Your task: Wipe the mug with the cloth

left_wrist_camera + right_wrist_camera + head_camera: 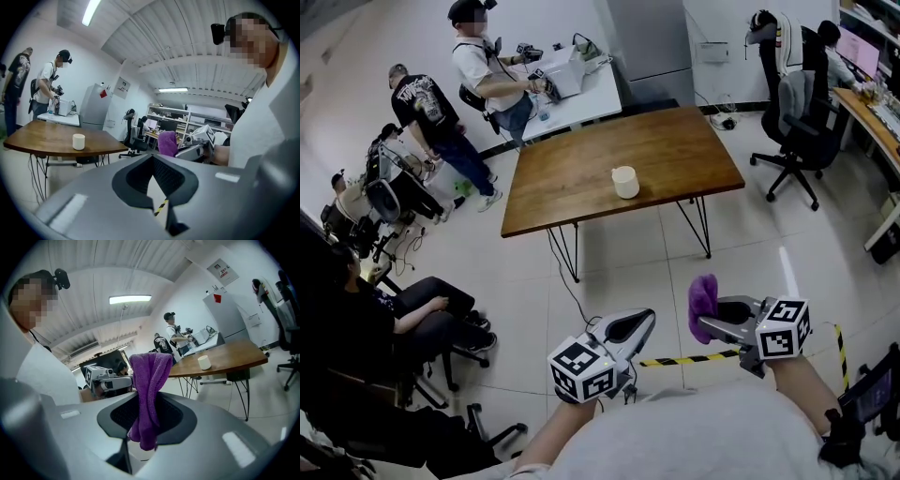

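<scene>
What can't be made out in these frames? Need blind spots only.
Mug: too small in every view to show a handle or stains.
Right gripper: pad faces covered by the purple cloth, right gripper view.
Lower end of the purple cloth: hidden by the gripper body, head view.

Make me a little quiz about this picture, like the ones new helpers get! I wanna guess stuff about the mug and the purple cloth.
1. True or false: the mug stands on the floor.
2. Fill in: the left gripper has its jaws ____, with nothing between them.
3. Which one holds the purple cloth? A: the left gripper. B: the right gripper. C: neither.

Key: 1 false, it stands on the wooden table. 2 shut. 3 B.
</scene>
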